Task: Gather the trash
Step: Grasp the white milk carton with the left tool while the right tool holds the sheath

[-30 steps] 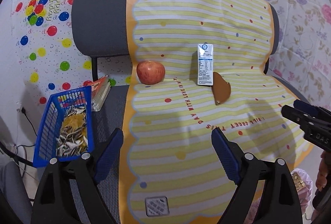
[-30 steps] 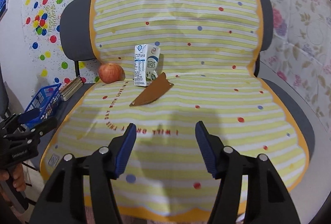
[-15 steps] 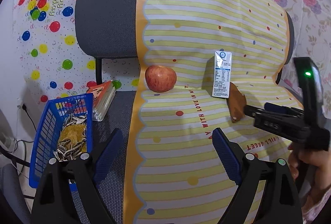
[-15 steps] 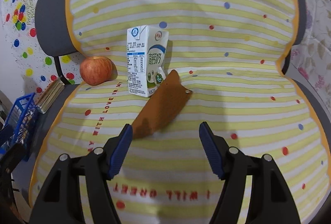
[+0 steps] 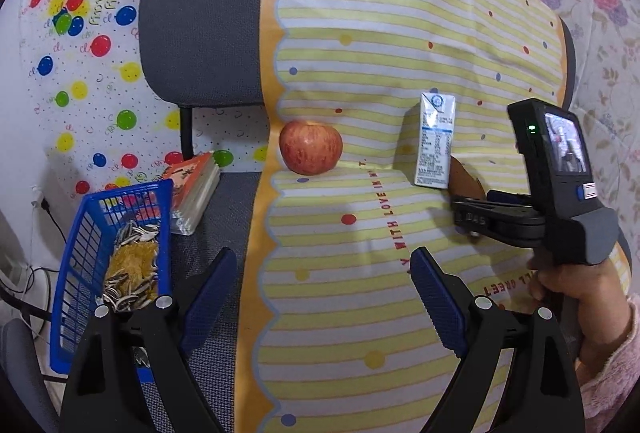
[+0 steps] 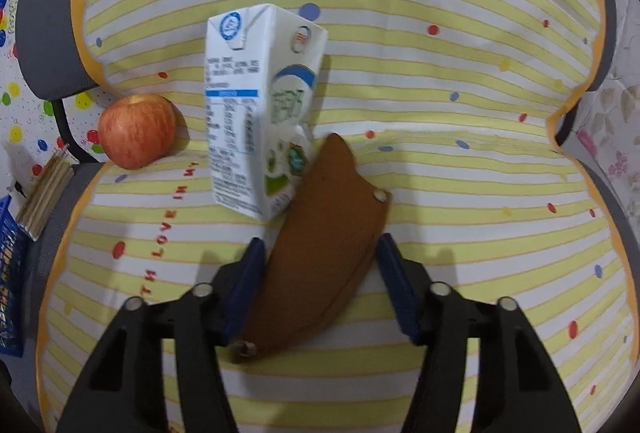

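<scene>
A flat brown curved scrap (image 6: pixel 328 257) lies on the yellow striped cloth (image 6: pixel 460 233) over the chair seat, its tip against an upright white milk carton (image 6: pixel 260 113). My right gripper (image 6: pixel 320 273) straddles the scrap's middle with its jaws closing. The left pad is at the scrap's edge and the right pad stands a little off it. In the left wrist view a hand holds that gripper (image 5: pixel 468 213) beside the carton (image 5: pixel 436 141) and the scrap (image 5: pixel 464 181). My left gripper (image 5: pixel 324 297) hangs open over the cloth's left edge, with nothing between its fingers.
A red apple (image 5: pixel 310 147) rests against the chair back, left of the carton. A blue wire basket (image 5: pixel 76 245) with seed shells and yellowish scraps stands on the seat's left side, a book (image 5: pixel 196 193) behind it. Spotted and floral sheets cover the walls.
My right gripper has come forward and down from above the seat until its fingers straddle the brown scrap, and the jaws have narrowed. The left gripper has shifted only slightly.
</scene>
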Tool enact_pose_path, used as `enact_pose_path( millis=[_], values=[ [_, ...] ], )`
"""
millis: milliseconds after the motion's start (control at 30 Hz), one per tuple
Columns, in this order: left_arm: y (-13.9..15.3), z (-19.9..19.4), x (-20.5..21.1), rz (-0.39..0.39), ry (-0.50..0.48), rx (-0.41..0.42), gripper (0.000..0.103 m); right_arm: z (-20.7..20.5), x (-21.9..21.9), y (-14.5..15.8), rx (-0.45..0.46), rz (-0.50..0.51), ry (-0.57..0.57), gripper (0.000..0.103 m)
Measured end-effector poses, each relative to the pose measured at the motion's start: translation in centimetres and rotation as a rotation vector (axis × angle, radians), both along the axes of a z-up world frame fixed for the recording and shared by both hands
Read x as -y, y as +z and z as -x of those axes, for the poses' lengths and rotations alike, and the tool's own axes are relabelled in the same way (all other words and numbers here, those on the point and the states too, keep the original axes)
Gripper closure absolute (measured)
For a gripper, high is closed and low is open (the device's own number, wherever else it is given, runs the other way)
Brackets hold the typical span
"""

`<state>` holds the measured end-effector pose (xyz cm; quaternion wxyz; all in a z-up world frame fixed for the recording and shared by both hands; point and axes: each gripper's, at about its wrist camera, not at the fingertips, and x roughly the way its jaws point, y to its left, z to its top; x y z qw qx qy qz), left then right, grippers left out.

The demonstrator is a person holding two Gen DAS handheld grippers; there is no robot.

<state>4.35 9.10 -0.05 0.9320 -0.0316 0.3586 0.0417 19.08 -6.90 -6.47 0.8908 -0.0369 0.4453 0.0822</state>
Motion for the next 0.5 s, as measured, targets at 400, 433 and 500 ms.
enact_pose_path(
  millis=[400,433,500],
  values=[
    [-1.2,-1.6,3.1,0.017,-0.091,-0.034,0.015,5.3,8.2,1.8,0.059,-0.096,0.035,0.057],
    [-1.3,-1.7,3.4,0.017,-0.098,-0.036,0.015,6.0,8.9,2.1,0.068,-0.108,0.033,0.057],
    [-1.9,-2.7,4.3,0.019,-0.119,-0.051,0.015,7.0,10.0,2.4,0.083,-0.127,0.027,0.057]
  ],
)
